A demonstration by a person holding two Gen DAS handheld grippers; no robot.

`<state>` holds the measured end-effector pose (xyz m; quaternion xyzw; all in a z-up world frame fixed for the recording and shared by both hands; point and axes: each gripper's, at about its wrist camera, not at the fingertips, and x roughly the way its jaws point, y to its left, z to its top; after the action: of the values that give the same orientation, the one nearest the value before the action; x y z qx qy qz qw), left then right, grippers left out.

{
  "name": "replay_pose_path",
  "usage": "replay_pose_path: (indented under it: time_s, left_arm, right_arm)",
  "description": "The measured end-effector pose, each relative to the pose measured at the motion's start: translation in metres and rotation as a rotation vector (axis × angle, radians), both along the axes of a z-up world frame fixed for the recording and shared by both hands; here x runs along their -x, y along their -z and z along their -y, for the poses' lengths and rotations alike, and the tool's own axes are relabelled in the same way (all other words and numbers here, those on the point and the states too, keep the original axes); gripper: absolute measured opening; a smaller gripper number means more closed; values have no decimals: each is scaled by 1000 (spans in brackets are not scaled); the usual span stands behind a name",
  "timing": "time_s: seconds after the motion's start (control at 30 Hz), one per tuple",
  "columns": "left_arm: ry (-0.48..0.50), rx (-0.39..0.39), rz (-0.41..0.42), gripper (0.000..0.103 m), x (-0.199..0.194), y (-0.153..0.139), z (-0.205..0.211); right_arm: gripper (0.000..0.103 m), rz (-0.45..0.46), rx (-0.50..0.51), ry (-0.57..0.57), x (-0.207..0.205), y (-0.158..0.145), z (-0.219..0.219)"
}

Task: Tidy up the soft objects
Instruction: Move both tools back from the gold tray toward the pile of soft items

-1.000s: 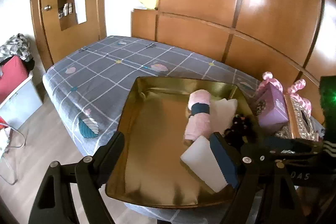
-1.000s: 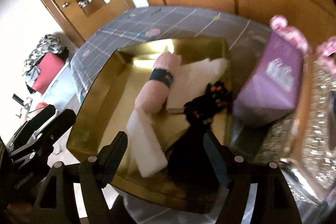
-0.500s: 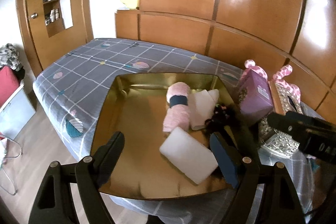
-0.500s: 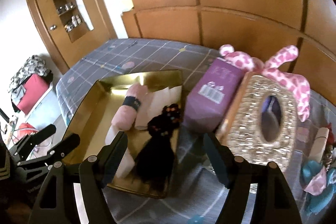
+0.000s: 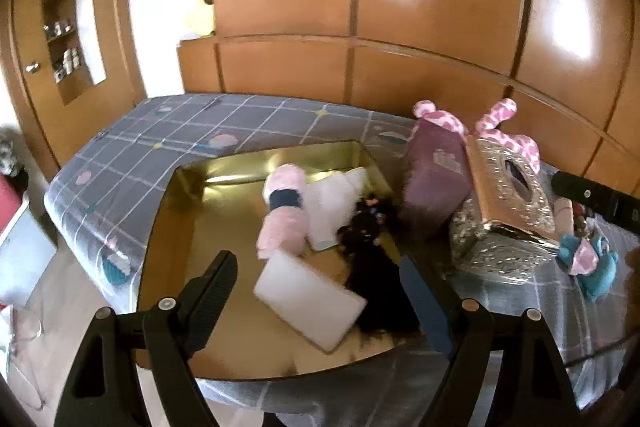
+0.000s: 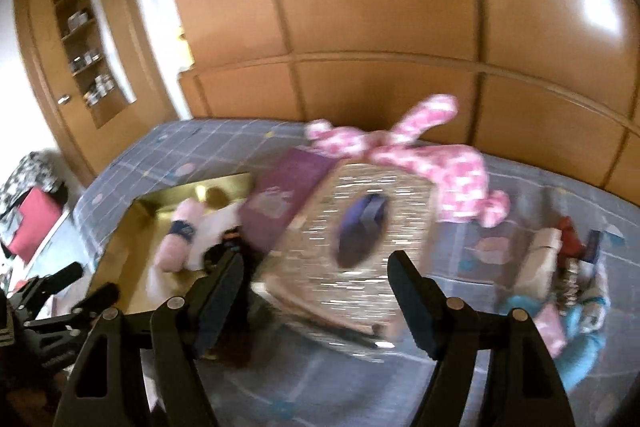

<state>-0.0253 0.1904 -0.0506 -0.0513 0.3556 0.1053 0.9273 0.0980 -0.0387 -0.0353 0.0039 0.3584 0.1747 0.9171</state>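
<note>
A gold tray (image 5: 172, 227) lies on the bed. It holds a rolled pink towel (image 5: 286, 215) with a dark band, a white folded cloth (image 5: 332, 203), a white foam block (image 5: 308, 299) and a black hairy toy (image 5: 374, 267). My left gripper (image 5: 320, 283) hovers open over the tray's near side, holding nothing. My right gripper (image 6: 316, 279) is open and empty above the glittery tissue box (image 6: 360, 227). A pink spotted plush (image 6: 432, 155) lies behind the box, a purple box (image 6: 288, 195) stands beside it, and a blue plush (image 6: 576, 323) lies at the right.
The bed has a grey checked cover (image 5: 192, 123) and ends at the left above the wooden floor (image 5: 52, 291). Wooden wardrobe panels (image 5: 400, 7) rise behind it. Small items (image 6: 568, 251) are piled at the right. The other gripper's black frame (image 6: 52, 299) shows at the lower left.
Both grippers have drawn back and swung right. The right view has left the tray and now centres on the tissue box and pink plush. The left view now takes in the boxes.
</note>
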Motion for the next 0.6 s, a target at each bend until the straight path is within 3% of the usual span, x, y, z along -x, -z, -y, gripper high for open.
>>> replay_pose_path:
  time_s: [0.33, 0.6]
  left_arm:
    - [122, -42, 4, 84, -12, -12, 45]
    - [282, -59, 18, 84, -24, -24, 99]
  right_arm:
    - [76, 12, 27, 273, -4, -3, 124]
    - [76, 22, 43, 589, -4, 4, 244]
